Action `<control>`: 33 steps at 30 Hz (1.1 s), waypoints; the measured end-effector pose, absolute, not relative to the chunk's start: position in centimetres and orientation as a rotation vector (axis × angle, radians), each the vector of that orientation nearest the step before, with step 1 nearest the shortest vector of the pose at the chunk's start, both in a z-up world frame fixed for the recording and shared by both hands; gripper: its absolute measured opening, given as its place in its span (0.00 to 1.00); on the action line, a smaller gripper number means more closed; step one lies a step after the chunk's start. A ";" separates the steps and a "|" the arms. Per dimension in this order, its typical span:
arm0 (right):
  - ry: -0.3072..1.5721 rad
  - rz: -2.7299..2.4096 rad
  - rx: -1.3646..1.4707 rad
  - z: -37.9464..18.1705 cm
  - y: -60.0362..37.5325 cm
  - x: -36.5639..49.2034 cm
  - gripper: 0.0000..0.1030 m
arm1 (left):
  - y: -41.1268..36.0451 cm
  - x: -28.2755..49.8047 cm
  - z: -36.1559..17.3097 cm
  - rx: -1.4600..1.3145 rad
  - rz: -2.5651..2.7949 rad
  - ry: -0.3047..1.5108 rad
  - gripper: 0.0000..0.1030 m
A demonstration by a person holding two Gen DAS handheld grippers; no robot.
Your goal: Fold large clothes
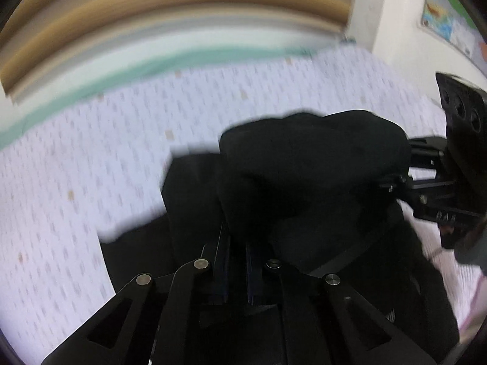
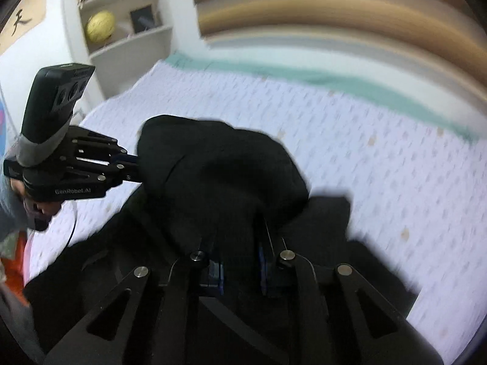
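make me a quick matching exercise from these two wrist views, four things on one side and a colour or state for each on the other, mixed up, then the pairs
Things:
1. garment
2. bedspread
3. ball on the shelf
4. left gripper

Colour or state:
A. yellow
B. shut on the cloth
C. black, bunched up
D. pale lilac with small marks

Pairs: 1-C, 2-D, 3-A, 4-B
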State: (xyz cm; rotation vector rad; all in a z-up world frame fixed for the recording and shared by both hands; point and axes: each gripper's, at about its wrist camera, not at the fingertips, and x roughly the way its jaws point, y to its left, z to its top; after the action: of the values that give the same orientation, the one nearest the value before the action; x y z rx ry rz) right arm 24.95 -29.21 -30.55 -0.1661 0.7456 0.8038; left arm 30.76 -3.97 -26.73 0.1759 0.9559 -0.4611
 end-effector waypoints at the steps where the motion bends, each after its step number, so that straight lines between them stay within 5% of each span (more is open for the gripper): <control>1: 0.764 0.809 -0.173 -31.5 -29.3 23.3 0.17 | -3.9 28.9 -27.5 0.177 -0.463 0.982 0.07; 13: 0.990 0.684 0.090 -38.8 -32.5 19.1 0.12 | -2.2 22.1 -38.8 0.054 -0.395 1.312 0.02; 17: 1.045 0.647 0.108 -40.5 -32.4 18.9 0.13 | -0.8 22.0 -38.6 -0.094 -0.384 1.313 0.02; 19: 1.050 0.653 0.109 -39.2 -32.5 18.7 0.21 | 0.0 21.6 -37.8 -0.136 -0.373 1.308 0.03; 21: 1.039 0.668 0.092 -36.9 -33.1 18.0 0.49 | 0.8 20.9 -36.2 -0.148 -0.373 1.276 0.09; 24: 0.999 0.654 -0.018 -32.4 -33.6 15.9 0.73 | 1.0 20.1 -32.0 -0.134 -0.401 1.186 0.17; 30: 0.785 0.655 -0.005 -25.1 -33.3 13.8 0.75 | -1.1 21.5 -23.4 -0.164 -0.504 0.957 0.37; 33: 0.741 0.513 0.026 -24.9 -32.4 15.6 0.75 | -2.1 23.9 -22.0 -0.152 -0.491 0.907 0.38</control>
State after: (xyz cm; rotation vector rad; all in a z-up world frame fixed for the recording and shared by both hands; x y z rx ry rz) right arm 15.58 -32.36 -24.91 0.0264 0.7414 0.5133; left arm 23.94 -2.12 -21.98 -0.1521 0.9067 -0.4906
